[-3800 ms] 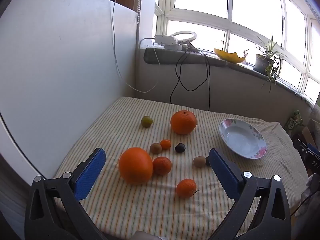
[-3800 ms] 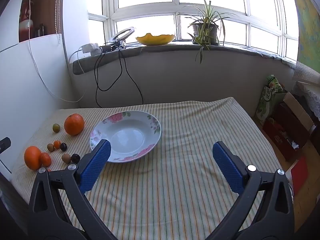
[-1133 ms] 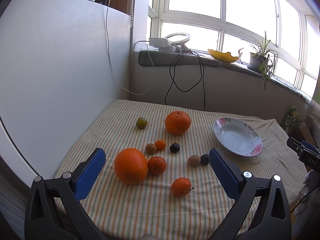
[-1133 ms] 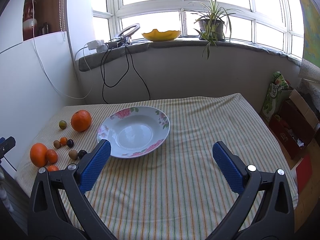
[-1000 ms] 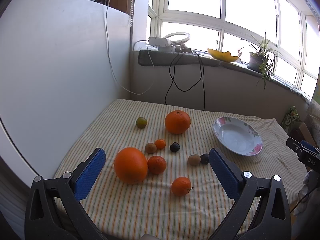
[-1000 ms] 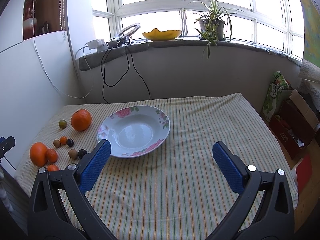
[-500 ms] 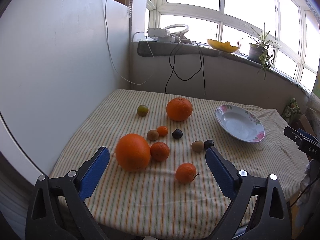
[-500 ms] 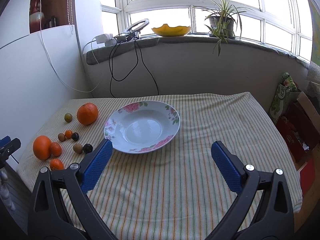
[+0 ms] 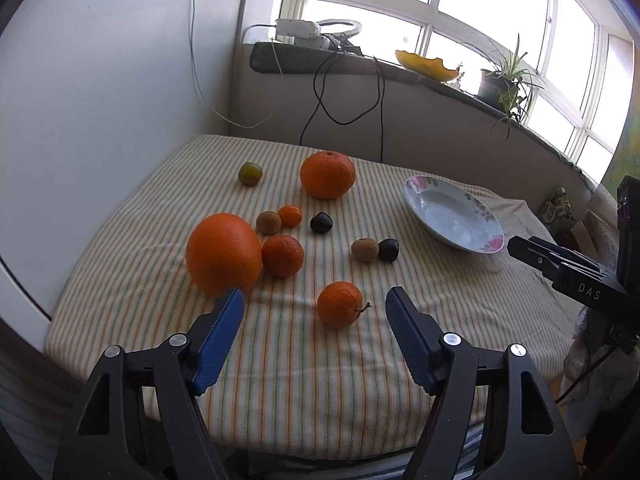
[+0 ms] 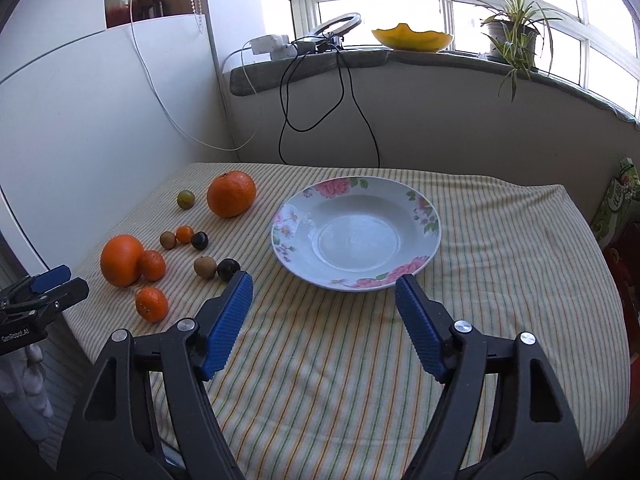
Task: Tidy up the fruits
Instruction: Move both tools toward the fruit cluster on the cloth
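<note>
"DAS" printed in white on the black body of the right gripper (image 9: 560, 264) where it enters the left wrist view from the right; "GenRobot.AI" readable on the left gripper (image 10: 40, 292) at the left edge of the right wrist view. On the green packet (image 10: 616, 200) beyond the far right table edge, lettering too small to read. Left gripper (image 9: 314, 304) held above the near table edge, blue pads (image 9: 220, 336) spread wide, gripping nothing, a stemmed mandarin (image 9: 339, 304) just ahead between them. Right gripper (image 10: 324, 292) likewise wide apart and empty, poised at the near rim of the flowered plate (image 10: 416, 208). Plate bare inside, sitting on the striped tablecloth (image 10: 500, 264) about mid-table. Fruit scattered left of the plate: large orange (image 9: 223, 254) touching a smaller mandarin (image 9: 282, 255); kiwi (image 9: 364, 249) touching a dark plum (image 9: 388, 250); second kiwi (image 9: 268, 222) against a tiny orange fruit (image 9: 290, 216); another dark plum (image 9: 321, 223) near them; big mandarin (image 9: 328, 174) and a green fruit (image 9: 250, 174) farther back. Bare cloth across the right half of the table and along the near edge. White wall panel (image 9: 100, 92) close along the left edge; sunlit windowsill (image 10: 420, 60) behind, with a potted plant (image 10: 512, 32), a yellow bowl (image 10: 412, 40), a ring lamp (image 10: 338, 24) and hanging cables.
</note>
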### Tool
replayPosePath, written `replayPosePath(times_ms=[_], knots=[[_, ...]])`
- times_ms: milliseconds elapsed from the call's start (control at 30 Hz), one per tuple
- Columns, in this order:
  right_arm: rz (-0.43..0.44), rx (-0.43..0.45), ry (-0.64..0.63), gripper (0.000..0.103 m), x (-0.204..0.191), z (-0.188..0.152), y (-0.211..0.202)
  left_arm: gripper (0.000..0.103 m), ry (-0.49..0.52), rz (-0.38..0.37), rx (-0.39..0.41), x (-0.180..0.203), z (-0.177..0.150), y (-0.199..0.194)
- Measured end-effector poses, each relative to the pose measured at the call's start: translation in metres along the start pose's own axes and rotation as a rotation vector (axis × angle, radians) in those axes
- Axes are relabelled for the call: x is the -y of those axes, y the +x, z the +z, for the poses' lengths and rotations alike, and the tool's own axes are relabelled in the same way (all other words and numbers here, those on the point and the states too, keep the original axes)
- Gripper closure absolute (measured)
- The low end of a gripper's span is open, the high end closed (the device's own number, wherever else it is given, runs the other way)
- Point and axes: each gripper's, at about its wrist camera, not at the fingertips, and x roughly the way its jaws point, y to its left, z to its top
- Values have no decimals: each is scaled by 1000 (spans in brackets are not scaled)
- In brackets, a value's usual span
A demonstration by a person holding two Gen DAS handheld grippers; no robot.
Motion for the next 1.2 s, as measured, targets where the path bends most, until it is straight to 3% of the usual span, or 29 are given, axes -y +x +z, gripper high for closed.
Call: replayPosePath(times_ms=[133,467,867,1200], knots=[[78,-46,-27,41,-13,1,16,42,-2,-41,-33,4,-6,9],[185,-130,-121,58,-52,4,56,49,-19,-96,-79,7,-11,27],[240,-185,-157,64,-77,3,84,52,-34,-91,-87,-3,-12,32],[316,-193,-189,67,-102,22,90,53,-82,-22,-41,-35,-10,20]])
